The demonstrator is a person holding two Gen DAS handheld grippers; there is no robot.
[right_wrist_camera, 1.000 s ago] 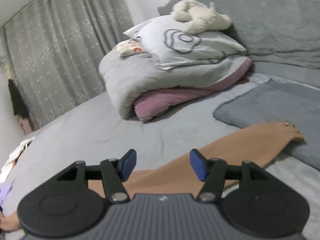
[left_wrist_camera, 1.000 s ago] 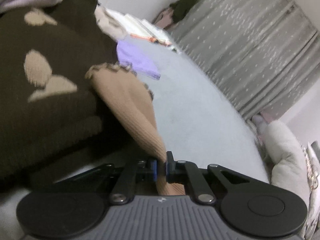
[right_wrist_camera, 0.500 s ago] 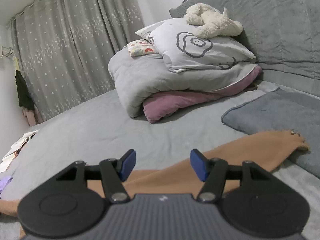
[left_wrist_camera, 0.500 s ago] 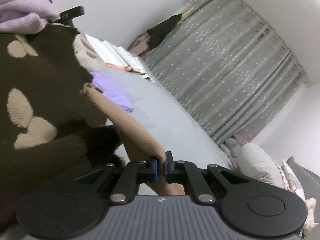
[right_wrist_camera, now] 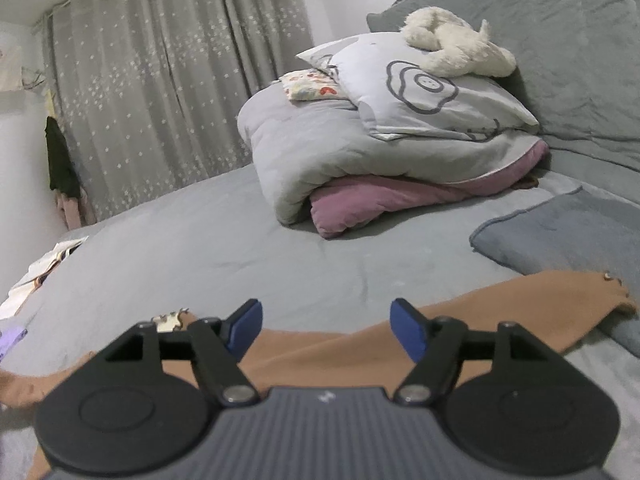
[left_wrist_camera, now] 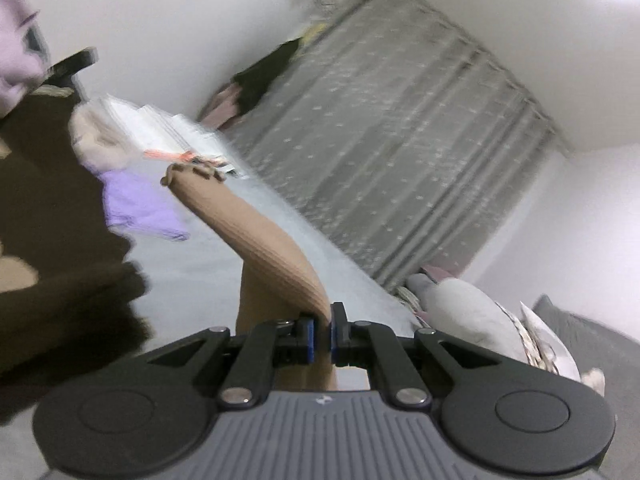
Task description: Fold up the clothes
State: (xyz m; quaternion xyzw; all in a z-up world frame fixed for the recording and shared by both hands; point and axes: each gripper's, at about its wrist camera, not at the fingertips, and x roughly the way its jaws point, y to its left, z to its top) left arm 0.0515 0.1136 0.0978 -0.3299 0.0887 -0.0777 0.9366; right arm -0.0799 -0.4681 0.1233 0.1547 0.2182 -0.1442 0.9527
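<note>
My left gripper [left_wrist_camera: 321, 334] is shut on a tan ribbed garment [left_wrist_camera: 260, 248]. It holds one sleeve lifted off the grey bed [left_wrist_camera: 192, 268], the cuff [left_wrist_camera: 192, 172] pointing away from me. In the right wrist view the same tan garment [right_wrist_camera: 500, 312] lies flat on the bed [right_wrist_camera: 240, 248], its other sleeve stretched to the right onto a blue-grey blanket [right_wrist_camera: 560, 236]. My right gripper [right_wrist_camera: 327, 330] is open and empty, hovering just above the garment's middle.
A dark brown sweater with cream patches [left_wrist_camera: 48, 248] fills the left of the left wrist view, a lilac cloth [left_wrist_camera: 136, 208] beyond it. A folded grey duvet [right_wrist_camera: 344, 148] with pillows and a plush toy [right_wrist_camera: 456, 40] stands at the bed's head. Papers [right_wrist_camera: 44, 272] lie at the far edge.
My left gripper has lifted and swung the tan sleeve up and away from the brown sweater. My right gripper has stayed open over the garment, shifting only slightly.
</note>
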